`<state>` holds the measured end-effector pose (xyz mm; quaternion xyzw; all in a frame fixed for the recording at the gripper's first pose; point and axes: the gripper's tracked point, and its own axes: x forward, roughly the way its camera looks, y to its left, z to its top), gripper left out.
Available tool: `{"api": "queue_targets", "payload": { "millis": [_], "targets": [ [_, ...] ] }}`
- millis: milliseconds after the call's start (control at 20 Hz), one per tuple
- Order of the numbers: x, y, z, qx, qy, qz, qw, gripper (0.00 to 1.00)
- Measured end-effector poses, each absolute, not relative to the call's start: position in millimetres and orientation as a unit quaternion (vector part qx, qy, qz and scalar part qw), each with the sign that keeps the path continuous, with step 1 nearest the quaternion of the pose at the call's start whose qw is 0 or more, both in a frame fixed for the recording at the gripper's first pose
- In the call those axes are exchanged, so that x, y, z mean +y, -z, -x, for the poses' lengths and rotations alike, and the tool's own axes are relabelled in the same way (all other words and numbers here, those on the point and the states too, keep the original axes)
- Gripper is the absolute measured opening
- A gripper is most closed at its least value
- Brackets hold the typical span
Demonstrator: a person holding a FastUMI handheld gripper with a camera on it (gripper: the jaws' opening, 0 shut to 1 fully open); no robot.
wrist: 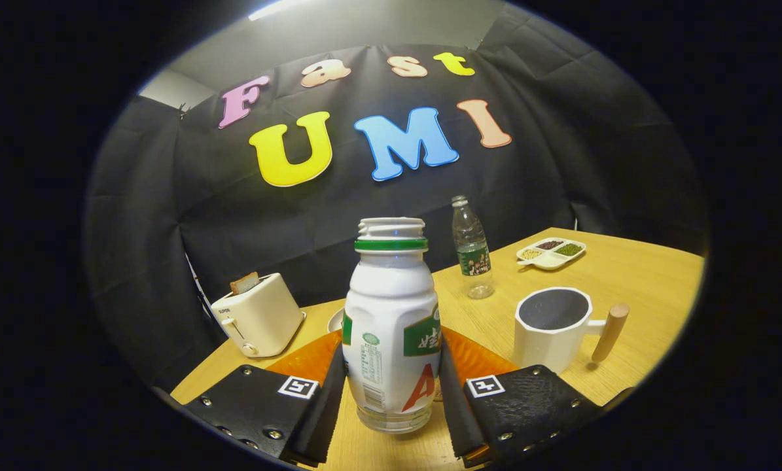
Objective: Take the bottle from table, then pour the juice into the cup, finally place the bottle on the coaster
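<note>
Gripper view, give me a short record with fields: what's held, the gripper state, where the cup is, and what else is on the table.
held item: white bottle with green neck ring, cap off, upright, between the fingers
gripper: gripper with both fingers against the bottle's sides
cup: white cup with wooden handle, beyond the right-hand finger, apart from the bottle
under bottle: wooden table
behind bottle: orange coaster
other items: toaster holding a slice; clear bottle; divided dish of beans

Gripper (391, 392) jaws clamp the uncapped bottle (391, 327) (cup (551, 327) nearby).
</note>
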<state>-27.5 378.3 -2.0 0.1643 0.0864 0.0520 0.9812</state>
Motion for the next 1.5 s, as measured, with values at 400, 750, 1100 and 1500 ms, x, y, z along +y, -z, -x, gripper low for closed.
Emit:
{"api": "queue_targets", "payload": {
  "millis": [400, 750, 1100, 1500],
  "targets": [
    [377, 11, 25, 0.102, -0.063, -0.235, 0.965, 0.68],
    [370, 20, 22, 0.11, -0.072, -0.326, 0.936, 0.67],
    [370, 20, 22, 0.106, -0.081, -0.384, 0.914, 0.67],
    [366, 18, 20, 0.095, -0.089, -0.457, 0.88, 0.67]
  ]
}}
